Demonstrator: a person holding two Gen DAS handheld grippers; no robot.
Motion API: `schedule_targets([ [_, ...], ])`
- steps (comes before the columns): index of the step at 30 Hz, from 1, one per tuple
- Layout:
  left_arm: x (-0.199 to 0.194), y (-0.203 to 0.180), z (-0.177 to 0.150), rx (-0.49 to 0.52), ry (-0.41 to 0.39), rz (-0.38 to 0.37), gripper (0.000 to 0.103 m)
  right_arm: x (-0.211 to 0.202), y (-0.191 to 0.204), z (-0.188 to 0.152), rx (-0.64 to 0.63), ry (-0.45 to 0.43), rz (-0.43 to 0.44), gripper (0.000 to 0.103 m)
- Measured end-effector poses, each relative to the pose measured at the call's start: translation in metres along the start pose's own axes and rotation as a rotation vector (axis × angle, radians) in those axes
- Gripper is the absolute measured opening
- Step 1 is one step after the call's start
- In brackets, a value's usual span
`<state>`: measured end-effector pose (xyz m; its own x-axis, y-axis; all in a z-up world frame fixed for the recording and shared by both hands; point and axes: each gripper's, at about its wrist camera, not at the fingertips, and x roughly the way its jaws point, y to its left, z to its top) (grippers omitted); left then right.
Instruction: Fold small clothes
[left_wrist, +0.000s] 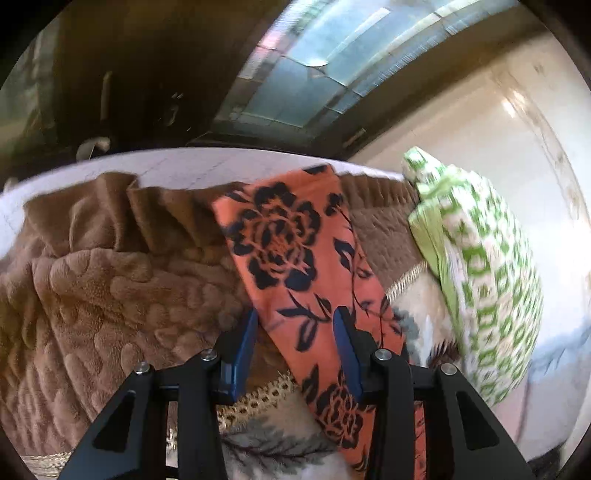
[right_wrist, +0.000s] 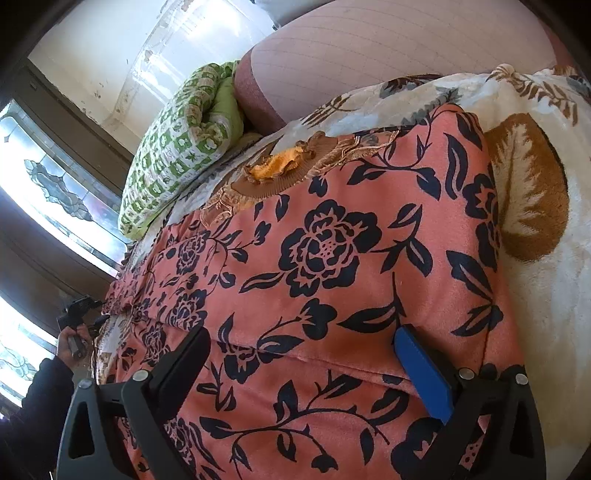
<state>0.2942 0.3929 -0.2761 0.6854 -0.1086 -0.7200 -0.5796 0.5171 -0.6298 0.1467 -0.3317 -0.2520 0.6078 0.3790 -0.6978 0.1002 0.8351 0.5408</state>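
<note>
An orange cloth with black flowers (left_wrist: 288, 236) hangs as a long strip over the bedding in the left wrist view. My left gripper (left_wrist: 297, 325) is at its lower part. The cloth lies flat between the two blue pads (left_wrist: 345, 339), which stand apart and do not pinch it. In the right wrist view the same cloth (right_wrist: 332, 251) is spread wide, with a fold line across it near the fingers. My right gripper (right_wrist: 301, 343) hovers over it with its jaws wide apart and nothing held.
A brown embossed blanket (left_wrist: 92, 277) lies to the left, a green-and-white pillow (left_wrist: 480, 266) (right_wrist: 173, 147) to the side. A cream blanket with brown leaves (right_wrist: 535, 221) lies under the cloth. A window (right_wrist: 55, 192) and a person's hand (right_wrist: 72, 345) are at far left.
</note>
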Motion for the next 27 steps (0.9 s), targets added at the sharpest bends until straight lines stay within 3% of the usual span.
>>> schedule_targets([
  [6,0.018,-0.009,0.011,-0.011,-0.059,0.006,0.042,0.001,0.003,-0.002,-0.02,-0.012,-0.007,0.102],
  [7,0.02,-0.01,0.012,-0.009,-0.069,0.01,0.037,0.001,0.003,-0.002,-0.023,-0.014,-0.007,0.102],
  [8,0.022,-0.012,0.013,-0.007,-0.076,0.013,0.021,0.002,0.003,-0.001,-0.025,-0.018,-0.006,0.102],
  [9,0.025,-0.012,0.013,-0.004,-0.07,0.015,0.013,0.002,0.003,-0.001,-0.025,-0.021,-0.005,0.102],
  [11,0.028,-0.014,0.011,0.012,-0.066,0.031,0.006,0.002,0.003,-0.002,-0.022,-0.027,0.0,0.102],
  [15,0.008,-0.04,-0.003,0.123,-0.13,-0.012,0.005,-0.002,-0.002,0.0,0.02,-0.041,0.008,0.094],
  [21,-0.031,-0.111,-0.035,0.315,-0.136,-0.079,0.004,-0.013,-0.014,0.009,0.152,-0.027,0.056,0.09],
  [27,-0.083,-0.198,-0.107,0.556,-0.105,-0.18,0.004,-0.037,-0.017,0.017,0.229,-0.05,0.113,0.09],
])
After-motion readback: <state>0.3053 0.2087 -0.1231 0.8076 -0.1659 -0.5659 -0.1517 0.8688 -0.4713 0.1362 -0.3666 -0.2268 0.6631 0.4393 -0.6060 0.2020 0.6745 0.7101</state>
